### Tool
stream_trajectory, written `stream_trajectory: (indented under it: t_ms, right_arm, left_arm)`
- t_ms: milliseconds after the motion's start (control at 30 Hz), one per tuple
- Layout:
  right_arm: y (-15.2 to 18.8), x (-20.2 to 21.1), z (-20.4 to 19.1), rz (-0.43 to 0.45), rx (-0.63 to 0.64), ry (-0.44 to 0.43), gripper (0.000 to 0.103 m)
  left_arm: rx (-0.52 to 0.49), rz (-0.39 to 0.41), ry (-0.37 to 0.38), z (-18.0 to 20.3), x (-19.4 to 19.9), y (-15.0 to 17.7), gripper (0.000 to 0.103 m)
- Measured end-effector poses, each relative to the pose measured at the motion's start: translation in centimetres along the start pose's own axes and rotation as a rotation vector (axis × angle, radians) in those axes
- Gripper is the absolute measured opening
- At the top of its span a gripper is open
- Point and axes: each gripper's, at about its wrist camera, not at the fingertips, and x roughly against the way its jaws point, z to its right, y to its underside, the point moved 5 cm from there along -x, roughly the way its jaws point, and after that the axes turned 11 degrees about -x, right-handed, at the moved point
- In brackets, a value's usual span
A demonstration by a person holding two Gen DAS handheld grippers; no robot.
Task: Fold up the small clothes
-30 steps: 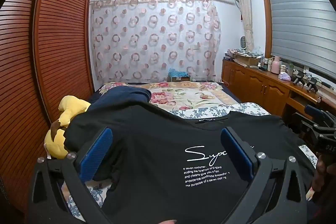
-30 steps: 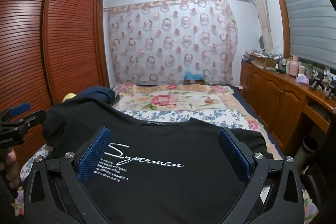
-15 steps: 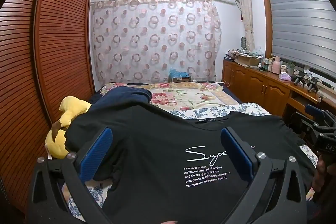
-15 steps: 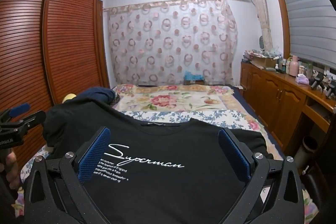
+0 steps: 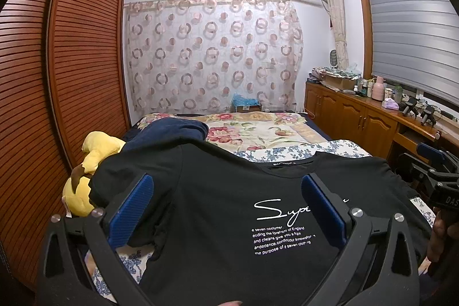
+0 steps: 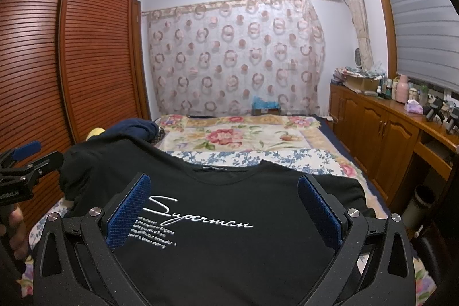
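Note:
A black T-shirt [image 5: 218,208] with white "Superman" lettering lies spread face up on the near end of the bed, collar toward the far end. The same T-shirt [image 6: 229,248] fills the lower half of the right wrist view. My left gripper [image 5: 226,208] hovers over the shirt's left half, open, with nothing between its blue pads. My right gripper [image 6: 223,208] hovers over the chest print, also open and empty. Each gripper shows at the edge of the other's view, held by a hand.
A yellow plush toy [image 5: 86,177] and a dark blue garment [image 5: 169,131] lie at the bed's left side, beside the louvred wardrobe [image 5: 71,62]. A floral quilt [image 6: 238,136] covers the far bed. Wooden cabinets [image 6: 381,139] run along the right.

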Motion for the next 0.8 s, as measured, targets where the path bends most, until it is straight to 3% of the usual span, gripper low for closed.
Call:
stream_trajectory:
  t_ms: [800]
  right_arm:
    - [0.04,0.19,0.56,0.000,-0.001,-0.002,0.103]
  left_arm:
    - [-0.004,0.000,-0.003,0.03,0.00,0.00,0.103]
